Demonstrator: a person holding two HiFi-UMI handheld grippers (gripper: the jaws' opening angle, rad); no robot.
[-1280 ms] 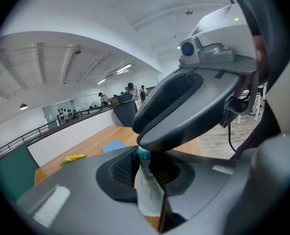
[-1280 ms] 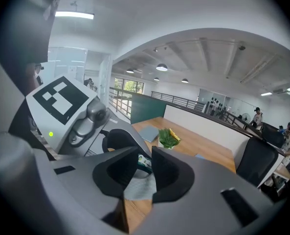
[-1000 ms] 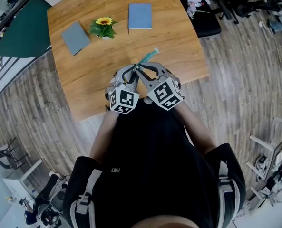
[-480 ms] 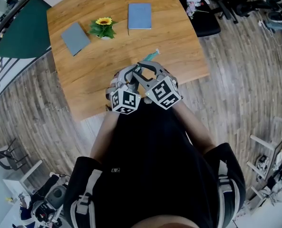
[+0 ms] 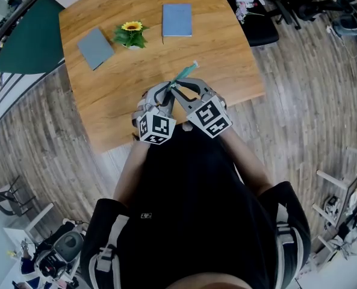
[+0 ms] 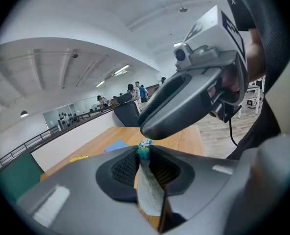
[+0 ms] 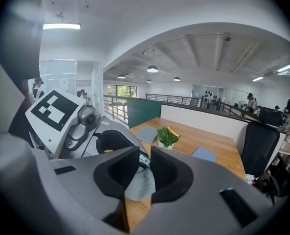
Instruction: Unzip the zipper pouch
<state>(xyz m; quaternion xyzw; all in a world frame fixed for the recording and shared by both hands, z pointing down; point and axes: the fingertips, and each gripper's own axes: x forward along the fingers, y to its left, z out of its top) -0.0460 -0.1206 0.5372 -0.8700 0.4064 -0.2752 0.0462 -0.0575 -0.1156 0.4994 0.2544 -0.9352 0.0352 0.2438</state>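
Head view showed your grey fabric zipper pouch [image 5: 187,72], teal-zipped, raised over the wooden table [image 5: 106,95] near its front edge. Your left gripper [image 6: 145,155] was clamped on it, and your right gripper [image 7: 144,158] had just been closing its jaws onto it.

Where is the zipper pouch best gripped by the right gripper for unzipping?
Probably at the teal zipper end of the zipper pouch, from the side opposite the left gripper, which pinches the upright fabric just below. The right gripper's jaws have just been closing with that spot between them.
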